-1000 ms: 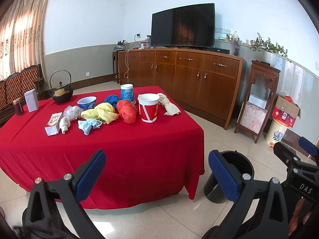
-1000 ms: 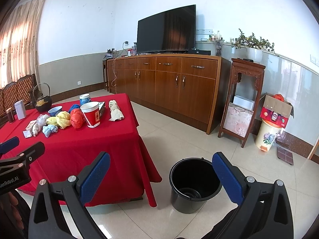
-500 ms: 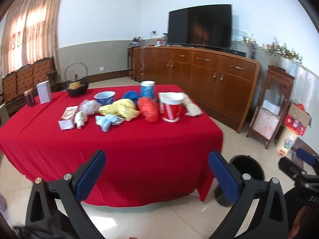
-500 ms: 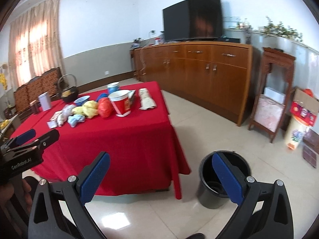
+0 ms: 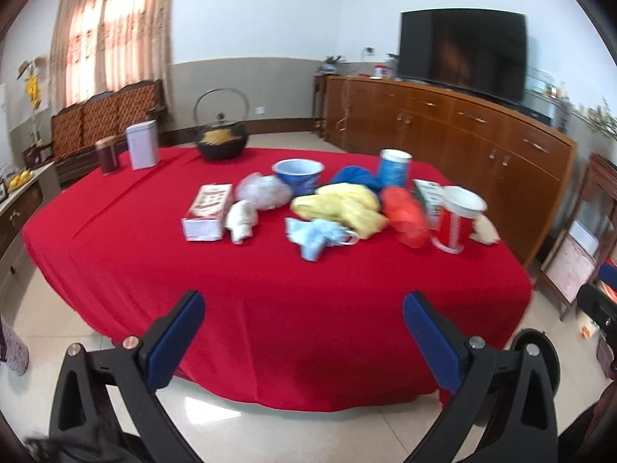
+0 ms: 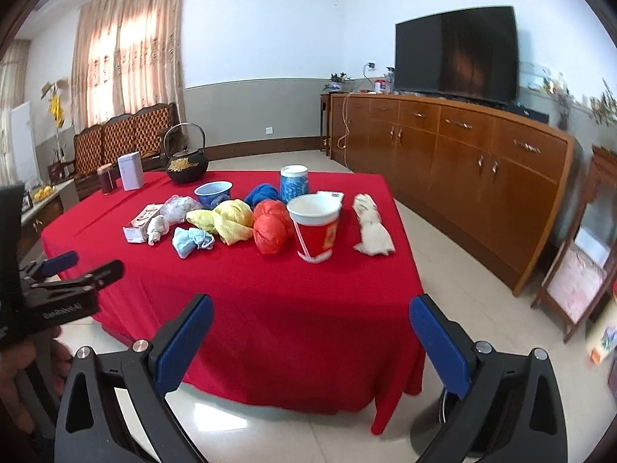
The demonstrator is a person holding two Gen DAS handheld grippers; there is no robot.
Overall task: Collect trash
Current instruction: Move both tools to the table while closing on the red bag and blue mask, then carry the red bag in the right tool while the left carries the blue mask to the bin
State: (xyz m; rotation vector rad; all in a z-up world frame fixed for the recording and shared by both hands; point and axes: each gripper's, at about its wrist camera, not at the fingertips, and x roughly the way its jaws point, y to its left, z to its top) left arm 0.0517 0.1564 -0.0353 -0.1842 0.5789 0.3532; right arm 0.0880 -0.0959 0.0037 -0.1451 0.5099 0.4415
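Trash lies in a row on the red-clothed table (image 5: 270,308) (image 6: 289,289): a small carton (image 5: 208,210) (image 6: 140,223), white crumpled wads (image 5: 241,222) (image 6: 158,227), a light blue mask (image 5: 314,235) (image 6: 189,241), a yellow bag (image 5: 343,206) (image 6: 229,220), an orange-red bag (image 5: 405,218) (image 6: 270,229), a red paper cup (image 5: 455,223) (image 6: 316,231) and a white crumpled cloth (image 6: 372,227). The black bin (image 5: 538,359) stands on the floor at the table's right corner. My left gripper (image 5: 302,339) and right gripper (image 6: 308,343) are both open and empty, short of the table's near edge.
At the table's far side stand a black kettle (image 5: 221,139), a white tin (image 5: 142,144), a dark jar (image 5: 108,154), a blue bowl (image 5: 297,175) and a blue patterned cup (image 5: 394,168). A long wooden sideboard (image 6: 462,158) with a TV (image 6: 457,50) lines the right wall. A wooden bench (image 6: 123,142) is at back left.
Both grippers have swung left toward the table; the trash now sits centred ahead and nearer. The black bin has slid to the lower right edge of both views. Jaws stay open.
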